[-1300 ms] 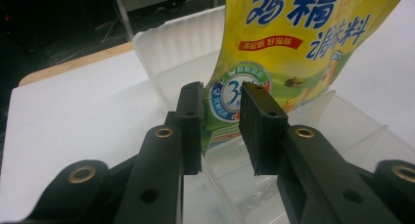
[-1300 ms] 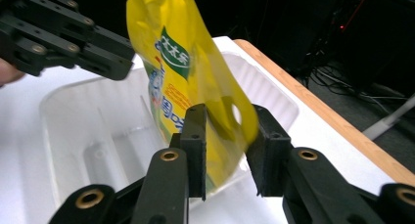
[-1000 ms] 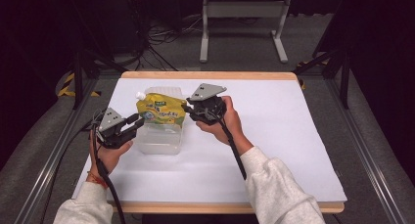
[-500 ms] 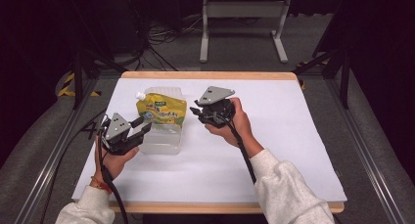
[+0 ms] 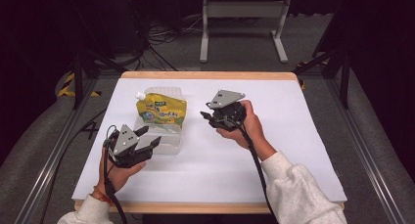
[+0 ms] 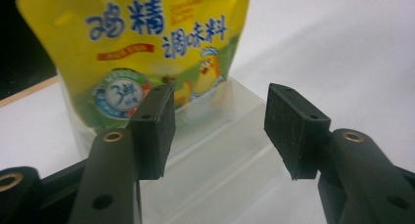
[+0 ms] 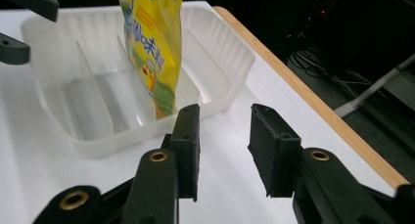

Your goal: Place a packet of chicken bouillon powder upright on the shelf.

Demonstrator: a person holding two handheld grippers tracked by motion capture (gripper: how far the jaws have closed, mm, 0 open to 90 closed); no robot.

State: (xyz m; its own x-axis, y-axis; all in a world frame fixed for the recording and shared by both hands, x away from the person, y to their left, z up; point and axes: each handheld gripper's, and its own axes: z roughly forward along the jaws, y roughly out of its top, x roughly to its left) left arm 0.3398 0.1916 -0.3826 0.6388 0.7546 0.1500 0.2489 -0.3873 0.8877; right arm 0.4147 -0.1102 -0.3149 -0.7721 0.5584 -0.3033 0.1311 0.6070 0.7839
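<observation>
A yellow seasoning pouch [image 5: 164, 109] with a white spout stands upright in a clear plastic divided tray [image 5: 169, 141] on the white table. My left gripper [image 5: 149, 136] sits at the tray's near left corner. Its jaws have just been opening and stand open with nothing between them. In the left gripper view the pouch [image 6: 151, 53] rises behind the tray's wall [image 6: 220, 150], beyond my open left gripper [image 6: 225, 131]. My right gripper [image 5: 208, 117] is apart from the tray on its right. Its jaws have also just opened further and are empty, with the right gripper [image 7: 225, 145] short of the tray [image 7: 215, 62] and pouch [image 7: 154, 43].
The white sheet [image 5: 303, 150] covers a wooden-edged table [image 5: 210, 75]. A metal stand [image 5: 242, 11] and cables lie on the floor beyond the far edge. The left gripper's jaws [image 7: 24, 23] show across the tray in the right gripper view.
My left gripper drew back toward the near edge and its jaws widened. The right gripper moved right, away from the pouch and tray. The pouch stays upright in the tray.
</observation>
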